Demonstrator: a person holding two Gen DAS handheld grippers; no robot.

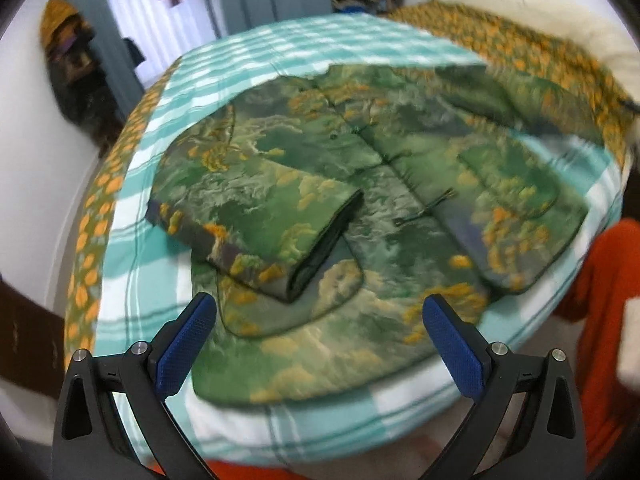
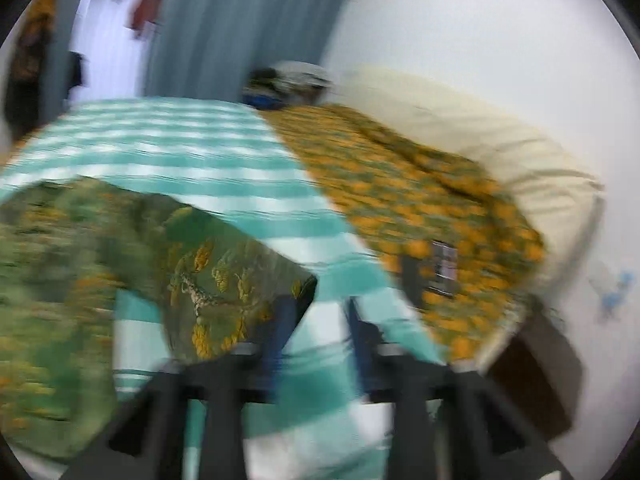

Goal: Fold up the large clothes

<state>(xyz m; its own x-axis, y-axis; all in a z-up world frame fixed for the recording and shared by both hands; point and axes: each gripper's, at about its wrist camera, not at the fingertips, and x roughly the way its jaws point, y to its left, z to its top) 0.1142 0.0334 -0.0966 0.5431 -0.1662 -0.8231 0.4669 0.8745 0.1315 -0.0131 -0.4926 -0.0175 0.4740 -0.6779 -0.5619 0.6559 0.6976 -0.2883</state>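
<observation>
A large green jacket printed with orange foliage and pale landscape (image 1: pixel 360 184) is lying face up on a teal-and-white checked cloth (image 1: pixel 280 56) covering the bed, with an orange-flowered bedspread (image 1: pixel 520 40) showing beyond it. One sleeve (image 1: pixel 260 224) is already lying folded inward across the front, its dark-lined cuff pointing towards the hem. The other sleeve (image 1: pixel 520 216) is resting across the opposite side of the body, so the fold appears to be partly done; the lengthwise halving of the body is, by my judgement, yet to come.

The left gripper (image 1: pixel 320 320) is hovering above the near hem with its blue-padded fingers (image 1: pixel 188 344) spread wide and nothing between them. In the right wrist view, which is heavily blurred, the right gripper (image 2: pixel 316 320) is sitting just beside a raised corner of the same patterned fabric (image 2: pixel 224 280). One of its fingers seems to be overlapping that corner, but the two fingers are standing visibly apart, and whether the cloth is pinched I cannot tell. A person's orange clothing (image 1: pixel 608 280) is showing at the edge of the left view
</observation>
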